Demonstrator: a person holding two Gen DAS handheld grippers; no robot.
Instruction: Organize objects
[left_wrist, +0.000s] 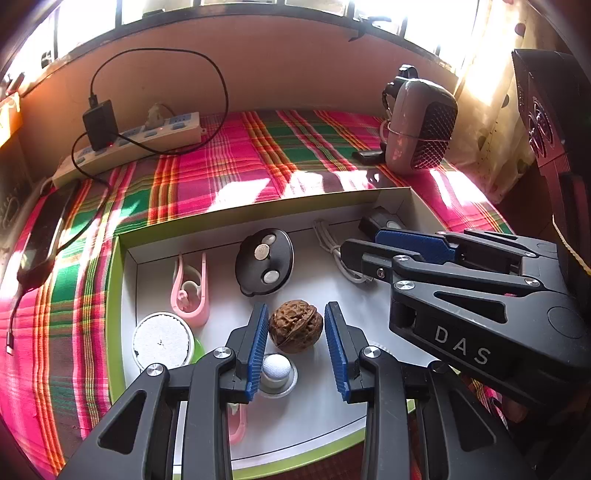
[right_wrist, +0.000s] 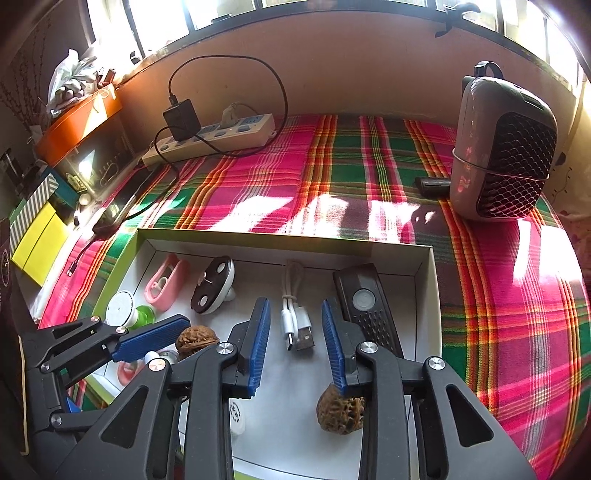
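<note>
A shallow white box with a green rim (left_wrist: 122, 258) lies on the plaid cloth. My left gripper (left_wrist: 295, 308) is open, and a brown walnut (left_wrist: 295, 326) rests on the box floor between its blue pads (left_wrist: 258, 339) with thin gaps on both sides. My right gripper (right_wrist: 295, 302) is open too. A coiled white USB cable (right_wrist: 297, 321) lies just ahead between its tips, untouched. A second walnut (right_wrist: 340, 410) sits under its right finger. The right gripper (left_wrist: 360, 240) reaches in from the right in the left wrist view.
The box also holds a pink clip (left_wrist: 188, 291), a black disc (left_wrist: 264, 262), a white round pad (left_wrist: 162, 339), a small white knob (left_wrist: 277, 369) and a black device (right_wrist: 364, 302). Behind it are a power strip (left_wrist: 140, 144), a phone (left_wrist: 40, 236) and a grey speaker-like unit (right_wrist: 506, 147).
</note>
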